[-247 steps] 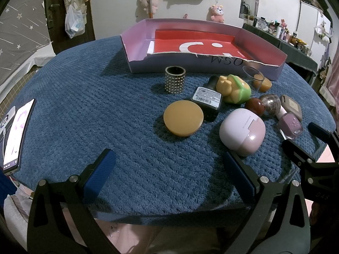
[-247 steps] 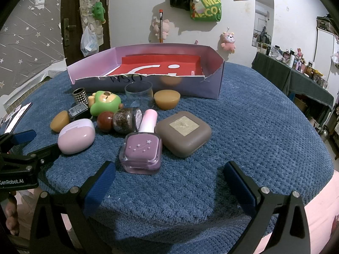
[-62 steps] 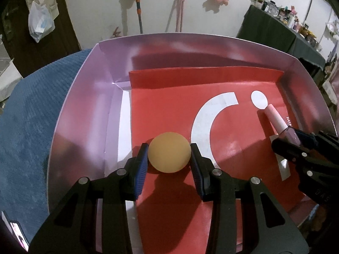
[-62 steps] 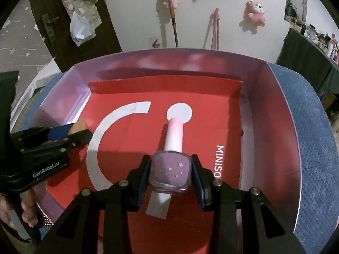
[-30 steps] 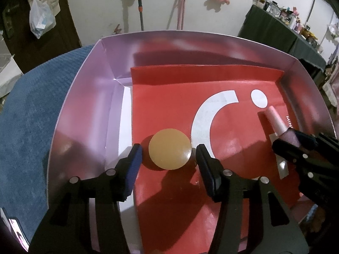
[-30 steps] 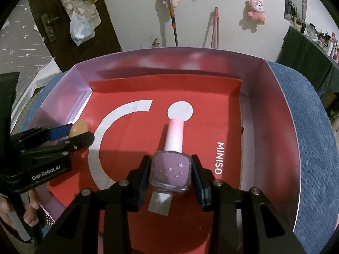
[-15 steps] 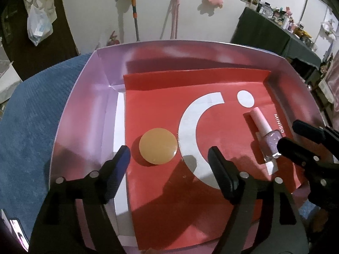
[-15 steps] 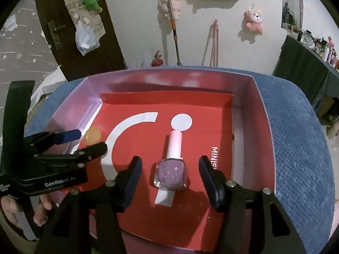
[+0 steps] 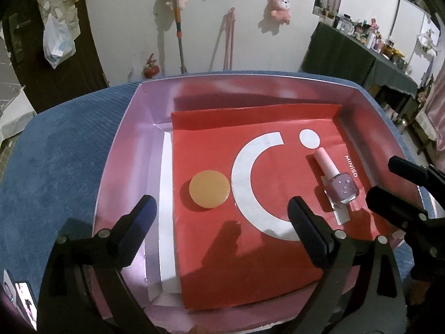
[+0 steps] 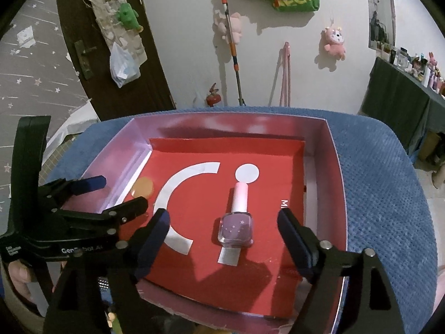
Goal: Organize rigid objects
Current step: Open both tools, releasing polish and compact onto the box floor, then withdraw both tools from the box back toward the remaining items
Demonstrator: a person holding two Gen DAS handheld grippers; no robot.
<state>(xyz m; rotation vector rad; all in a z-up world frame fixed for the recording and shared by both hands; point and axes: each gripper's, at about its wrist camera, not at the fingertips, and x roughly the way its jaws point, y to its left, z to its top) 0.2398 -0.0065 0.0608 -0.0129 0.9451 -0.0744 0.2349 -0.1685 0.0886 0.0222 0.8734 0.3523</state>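
Observation:
A pink-walled box [image 9: 122, 150] with a red MINISO liner stands on the blue cloth; it also shows in the right wrist view [image 10: 338, 172]. An orange round disc [image 9: 209, 185] lies on the liner's left part, also seen in the right wrist view [image 10: 143, 186]. A purple nail-polish bottle with a pink cap [image 9: 335, 176] lies on the right part, also in the right wrist view [image 10: 236, 222]. My left gripper [image 9: 222, 217] is open and empty above the box's near edge. My right gripper [image 10: 222, 228] is open and empty, raised behind the bottle.
The blue cloth-covered table [image 9: 55, 150] surrounds the box. A phone [image 9: 22, 297] lies at the near left. A wall with hung plush toys and a mop stands behind. A dark side table [image 10: 403, 94] with small items stands at the right.
Both grippers let go of their objects inside the box, opened wide, then lifted and drew back. The disc and the bottle stay lying on the liner.

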